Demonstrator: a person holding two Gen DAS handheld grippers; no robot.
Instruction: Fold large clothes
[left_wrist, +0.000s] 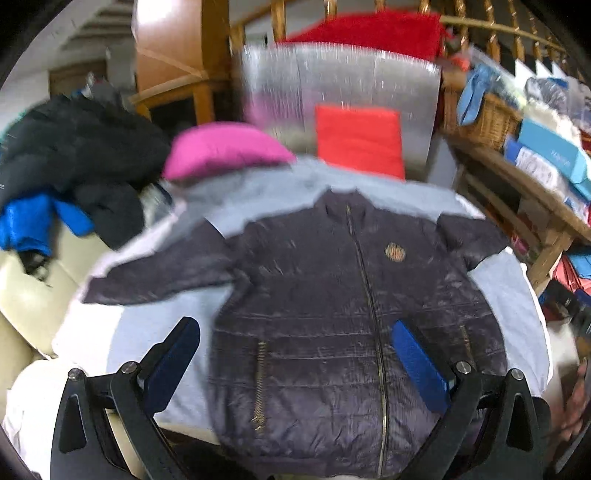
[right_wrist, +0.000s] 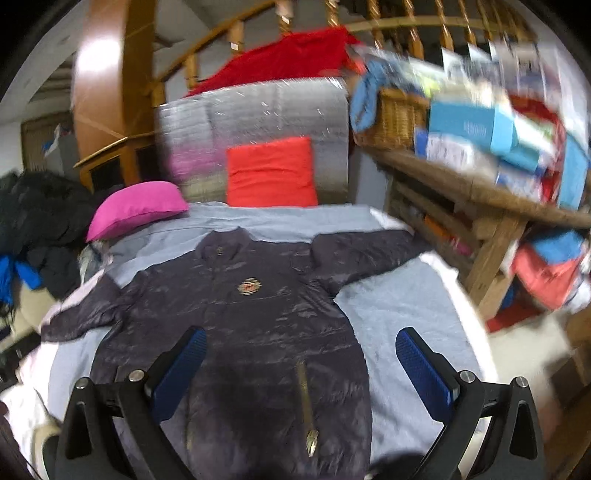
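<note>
Under both claws at 6 o'clock, the dark quilted jacket (left_wrist: 332, 295) lies flat and zipped on a pale blue sheet (right_wrist: 399, 306), sleeves out, with the left gripper (left_wrist: 295, 358) and right gripper (right_wrist: 299, 365) hovering spread wide and empty. Beyond at 12 o'clock stand a red cushion (left_wrist: 358, 140) and pink pillow (left_wrist: 221, 147); dark clothes (left_wrist: 74, 155) heap at 10, a cluttered wooden shelf (right_wrist: 461, 177) at 2.

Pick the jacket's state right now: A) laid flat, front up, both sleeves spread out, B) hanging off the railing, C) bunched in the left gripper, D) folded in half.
A: the dark jacket lies flat on the grey sheet with zipper and chest badge facing up and a sleeve out to each side; the left gripper and right gripper are both open above it, holding nothing.
</note>
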